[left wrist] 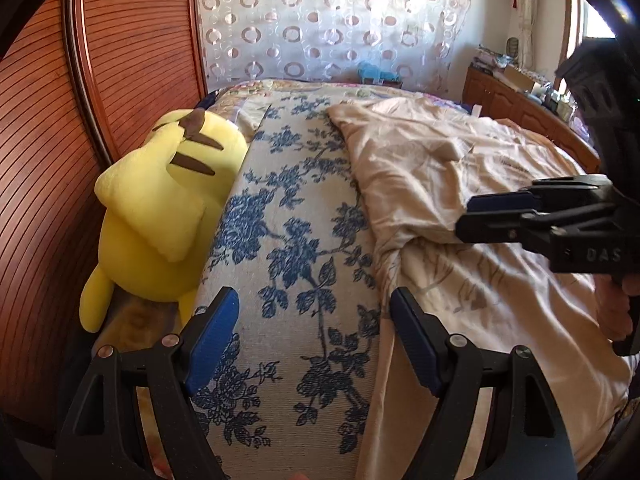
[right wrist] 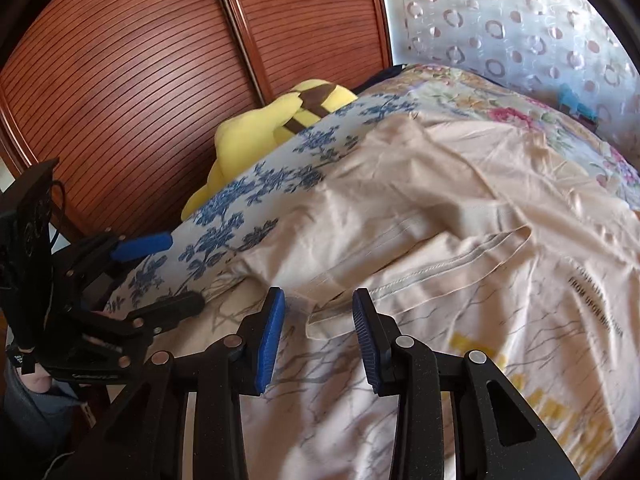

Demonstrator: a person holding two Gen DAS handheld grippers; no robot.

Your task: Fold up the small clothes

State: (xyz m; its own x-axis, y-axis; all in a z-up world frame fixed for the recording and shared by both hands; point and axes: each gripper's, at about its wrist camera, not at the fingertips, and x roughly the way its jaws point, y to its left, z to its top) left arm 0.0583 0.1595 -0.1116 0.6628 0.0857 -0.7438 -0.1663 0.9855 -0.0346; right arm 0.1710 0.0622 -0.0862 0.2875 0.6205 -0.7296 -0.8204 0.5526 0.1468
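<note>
Beige T-shirt (right wrist: 460, 208) — crumpled, with a yellow print and small dark lettering toward the right of the right wrist view — lies spread on a bed, over a blue-flowered cover (left wrist: 296, 240). In the left wrist view the shirt (left wrist: 432, 184) fills the centre right of the frame, and its left edge runs down the middle beside the bare flowered cloth.

At the bottom of the left wrist view the left claw (left wrist: 314, 336) stands wide open above the flowered cover, with nothing between its blue pads; its right pad is just at the shirt's edge. The same claw shows at the left edge of the right wrist view (right wrist: 176, 272), jaws spread apart over the edge of the bed.

At the bottom centre of the right wrist view the right claw (right wrist: 318, 340) is partly open. A stitched hem and fold of the shirt lie in the gap between the fingers, but the pads do not press on the cloth. From the left wrist view this claw (left wrist: 468, 212) reaches in from the right edge, its tips over the shirt and narrowly parted.

A yellow plush toy (left wrist: 168, 208) with brown stripes lies at the left, wedged between the bed and a slatted wooden wardrobe door (left wrist: 132, 52). A sheer curtain (left wrist: 328, 20) with ring patterns hangs along the top.
</note>
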